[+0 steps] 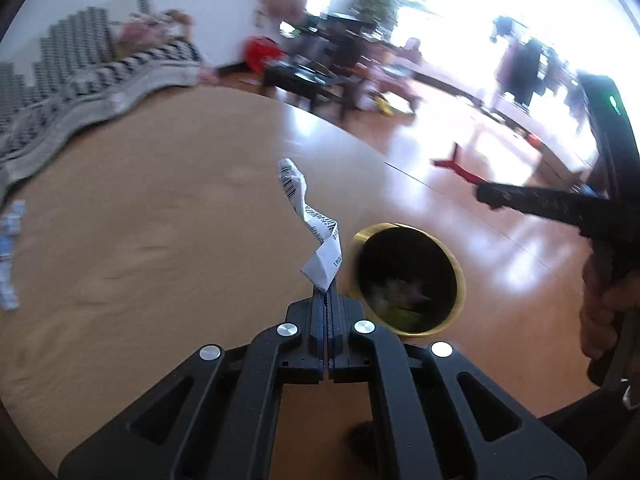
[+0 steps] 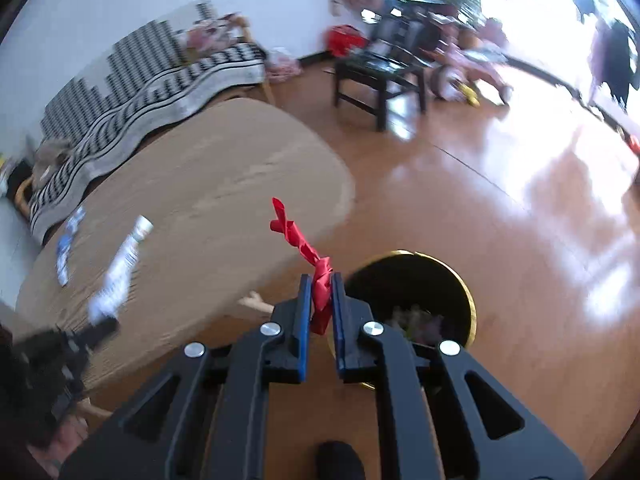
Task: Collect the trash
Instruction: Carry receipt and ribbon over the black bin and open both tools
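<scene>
Left gripper (image 1: 328, 300): jaws clamped on white paper strip (image 1: 310, 216) with barcode, strip twisting up at frame centre.
Right gripper (image 2: 320, 300): jaws pinching red wrapper (image 2: 308, 252), twisted, centre frame.
Bin (image 2: 466, 292): black, gold rim, on wood floor (image 2: 520, 200), lower right of centre in both views; contents blurred, possibly scraps.
Table (image 2: 208, 184): tan, left; blue-white litter (image 2: 68, 244) at its left edge.
</scene>
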Demonstrator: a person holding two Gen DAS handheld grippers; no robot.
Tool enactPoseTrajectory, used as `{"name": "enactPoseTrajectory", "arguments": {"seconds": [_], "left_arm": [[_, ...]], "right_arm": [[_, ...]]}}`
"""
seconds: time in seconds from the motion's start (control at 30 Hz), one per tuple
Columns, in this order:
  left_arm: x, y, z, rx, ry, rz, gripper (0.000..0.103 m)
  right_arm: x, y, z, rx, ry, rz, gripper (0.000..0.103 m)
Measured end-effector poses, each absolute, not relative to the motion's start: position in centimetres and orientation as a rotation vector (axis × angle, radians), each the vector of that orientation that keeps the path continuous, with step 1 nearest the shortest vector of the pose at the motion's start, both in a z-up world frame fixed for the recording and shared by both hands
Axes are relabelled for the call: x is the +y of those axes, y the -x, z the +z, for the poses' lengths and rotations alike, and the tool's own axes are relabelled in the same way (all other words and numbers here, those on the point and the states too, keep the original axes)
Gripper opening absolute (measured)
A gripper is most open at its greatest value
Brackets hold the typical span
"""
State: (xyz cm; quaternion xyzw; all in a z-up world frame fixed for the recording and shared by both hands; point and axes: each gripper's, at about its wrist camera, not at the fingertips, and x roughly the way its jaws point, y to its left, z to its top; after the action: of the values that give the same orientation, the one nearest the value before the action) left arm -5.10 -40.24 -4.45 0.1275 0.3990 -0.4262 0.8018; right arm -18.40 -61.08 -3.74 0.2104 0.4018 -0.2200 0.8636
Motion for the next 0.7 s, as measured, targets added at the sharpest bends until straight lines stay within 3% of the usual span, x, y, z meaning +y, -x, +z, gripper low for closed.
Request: {"name": "enactPoseTrajectory", "arguments": {"seconds": [0.33, 0.7], "left_arm": [[-53.6, 10.0, -11.4, 1.021, -0.337, -1.071, 0.000], [-56.5, 7.9, -14.4, 1.055, -0.322, -1.061, 0.000]], "right_arm": [[-69.8, 21.8, -9.6, 0.957, -0.641, -0.506, 0.011], [-68.9, 17.8, -11.6, 1.029, -0.645, -0.493, 0.011]]}}
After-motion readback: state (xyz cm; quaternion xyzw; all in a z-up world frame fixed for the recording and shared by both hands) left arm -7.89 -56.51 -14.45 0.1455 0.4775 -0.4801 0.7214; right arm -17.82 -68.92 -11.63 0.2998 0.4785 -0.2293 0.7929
